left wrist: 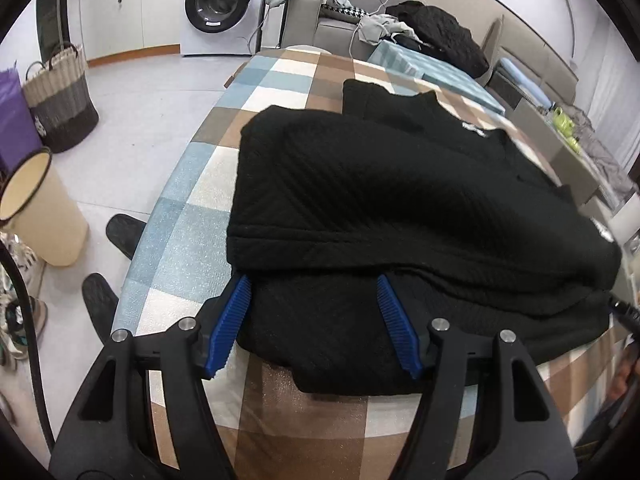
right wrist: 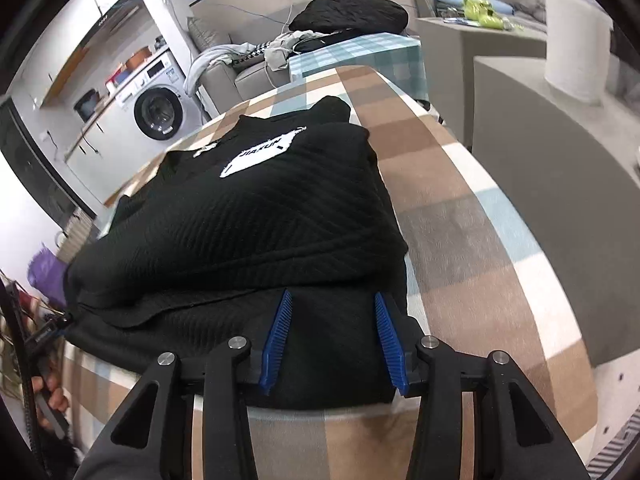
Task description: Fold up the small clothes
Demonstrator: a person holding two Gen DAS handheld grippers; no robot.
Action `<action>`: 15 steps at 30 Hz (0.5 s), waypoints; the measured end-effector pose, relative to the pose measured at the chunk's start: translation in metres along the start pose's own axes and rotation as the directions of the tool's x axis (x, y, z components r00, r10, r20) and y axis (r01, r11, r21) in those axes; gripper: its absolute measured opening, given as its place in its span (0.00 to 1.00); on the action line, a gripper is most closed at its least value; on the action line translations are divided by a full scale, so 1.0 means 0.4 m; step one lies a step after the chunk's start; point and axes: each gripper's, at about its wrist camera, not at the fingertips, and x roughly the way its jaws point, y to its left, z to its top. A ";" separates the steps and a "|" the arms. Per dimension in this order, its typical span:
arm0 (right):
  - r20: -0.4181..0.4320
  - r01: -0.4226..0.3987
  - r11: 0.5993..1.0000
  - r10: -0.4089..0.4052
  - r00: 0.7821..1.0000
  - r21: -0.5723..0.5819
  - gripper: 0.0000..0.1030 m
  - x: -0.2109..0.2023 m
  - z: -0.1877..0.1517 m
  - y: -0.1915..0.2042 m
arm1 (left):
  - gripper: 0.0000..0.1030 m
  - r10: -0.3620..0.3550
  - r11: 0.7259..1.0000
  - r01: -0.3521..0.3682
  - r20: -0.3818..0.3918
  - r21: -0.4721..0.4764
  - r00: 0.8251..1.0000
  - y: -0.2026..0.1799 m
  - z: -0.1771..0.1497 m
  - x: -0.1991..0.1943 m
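Left wrist view: the left gripper [left wrist: 314,320] fills the bottom of the frame, its blue pads [left wrist: 236,312] spread apart with nothing pinched between them. Released, then. Both fingers rest at the near edge of the black knit garment [left wrist: 400,200], which lies across the middle of the frame on the checked tablecloth [left wrist: 192,216]. A folded-over upper layer ends in a hem just above the pads, and a lower layer sticks out beneath it toward the camera. That reads as a fold just laid down, with the gripper spread so the cloth stays flat. A washing machine [left wrist: 220,4] sits at the upper centre, a woven basket [left wrist: 60,96] at the left.

Right wrist view: the right gripper [right wrist: 330,338] sits at the bottom centre, its jaws likewise parted and holding nothing, the pads over the garment's lower layer. The garment [right wrist: 260,216] takes up the centre-left of the frame; its white label [right wrist: 260,156] faces up near the top. The top layer's right edge lines up roughly with the layer below, so the fold seems square and the next crease can likely follow.
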 end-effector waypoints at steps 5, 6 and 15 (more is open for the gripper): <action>-0.004 0.032 0.999 -0.032 0.999 -0.018 0.36 0.020 0.006 0.008 | 0.15 0.012 0.998 -0.014 0.036 0.058 0.999 -0.029 -0.022 -0.001; -0.007 0.032 0.999 -0.032 0.999 -0.018 0.31 0.021 0.008 0.007 | 0.13 0.009 0.998 -0.011 0.037 0.058 0.999 -0.029 -0.023 -0.003; -0.024 0.028 0.999 -0.029 0.999 -0.034 0.15 0.015 0.003 -0.006 | 0.09 -0.006 0.998 0.004 0.028 0.070 1.000 -0.029 -0.092 -0.067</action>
